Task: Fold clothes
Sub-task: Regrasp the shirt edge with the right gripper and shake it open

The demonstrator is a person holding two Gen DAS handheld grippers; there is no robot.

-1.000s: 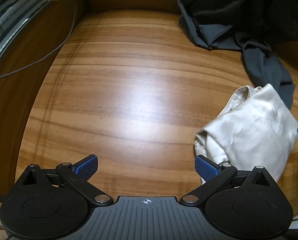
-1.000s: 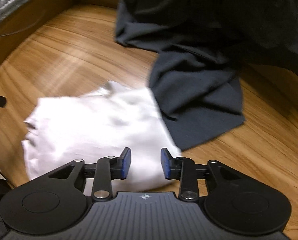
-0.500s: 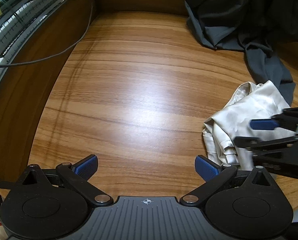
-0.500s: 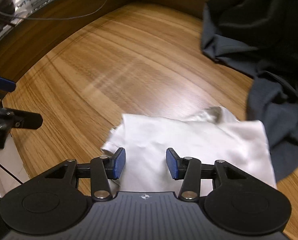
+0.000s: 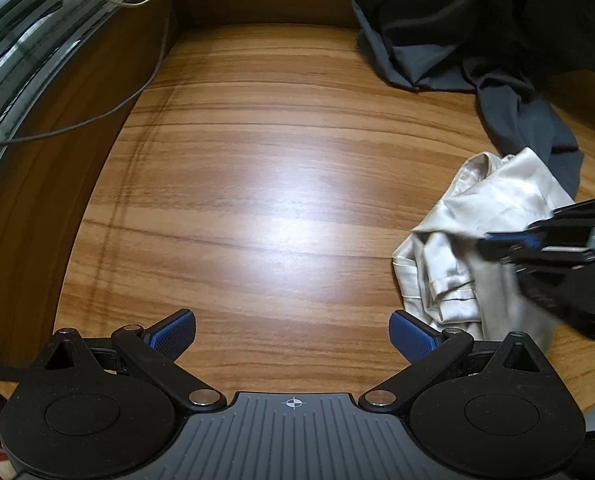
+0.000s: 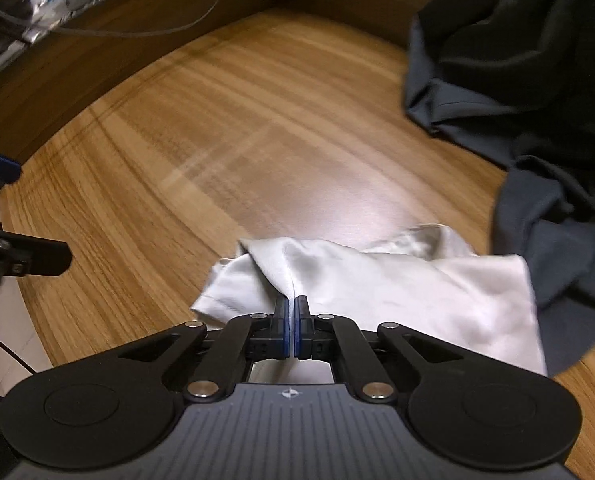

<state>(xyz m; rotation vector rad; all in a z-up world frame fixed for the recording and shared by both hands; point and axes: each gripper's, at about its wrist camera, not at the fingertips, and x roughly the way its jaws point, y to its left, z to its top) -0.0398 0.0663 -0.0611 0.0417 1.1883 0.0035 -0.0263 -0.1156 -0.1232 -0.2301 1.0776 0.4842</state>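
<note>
In the right wrist view, the right tongs (image 6: 291,322) have just clamped together; half a second ago their blue pads stood apart over the cloth, and now they pinch a raised ridge of the white satin garment (image 6: 397,280) at its near edge, the fabric tenting up from the bite toward 12 o'clock. That reads as the first hold on the piece, so it can now be lifted or dragged out to be spread; no fold looks made yet, since the garment lies crumpled.

In the left wrist view the left tongs (image 5: 293,334) stand wide apart and empty above bare wood, with the same garment (image 5: 481,220) off at 3 o'clock and the right tongs (image 5: 509,242) reaching into it from the edge of the picture.

Counted: two tongs, one white garment, and one heap of dark grey clothing (image 6: 529,80) farther off at 1 o'clock, one tail of it reaching the white piece's far side. How many items that heap holds cannot be told. One wooden surface (image 5: 257,160) carries everything, and at least one cable (image 5: 77,128) trails beyond its far left edge.
</note>
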